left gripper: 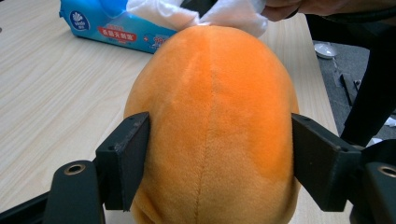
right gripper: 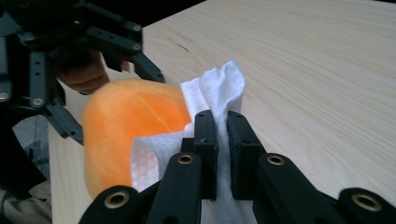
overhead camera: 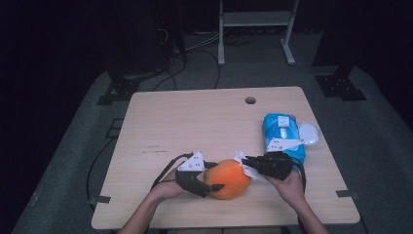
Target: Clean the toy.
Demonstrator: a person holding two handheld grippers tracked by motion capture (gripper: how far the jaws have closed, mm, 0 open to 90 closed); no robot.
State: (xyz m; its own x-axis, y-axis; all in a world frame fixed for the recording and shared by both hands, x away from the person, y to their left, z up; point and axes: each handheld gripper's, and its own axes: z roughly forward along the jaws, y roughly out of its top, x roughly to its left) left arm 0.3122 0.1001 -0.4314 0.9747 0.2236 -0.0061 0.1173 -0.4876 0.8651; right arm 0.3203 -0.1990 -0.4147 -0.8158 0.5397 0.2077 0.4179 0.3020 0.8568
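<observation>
An orange plush toy (overhead camera: 229, 179) lies near the table's front edge. My left gripper (overhead camera: 215, 176) holds it from the left; in the left gripper view both pads (left gripper: 133, 161) press into the sides of the plush toy (left gripper: 210, 116). My right gripper (overhead camera: 247, 161) comes in from the right, shut on a white wipe (overhead camera: 241, 157). In the right gripper view the jaws (right gripper: 223, 128) pinch the wipe (right gripper: 217, 86), which rests against the far end of the plush toy (right gripper: 126, 116). The wipe (left gripper: 233, 11) drapes over the toy's far end.
A blue pack of wipes (overhead camera: 282, 131) lies on the wooden table (overhead camera: 195, 117) at the right, with a white round object (overhead camera: 309, 133) beside it. A small hole (overhead camera: 250, 100) sits near the far edge. Dark stands and cables are on the floor beyond.
</observation>
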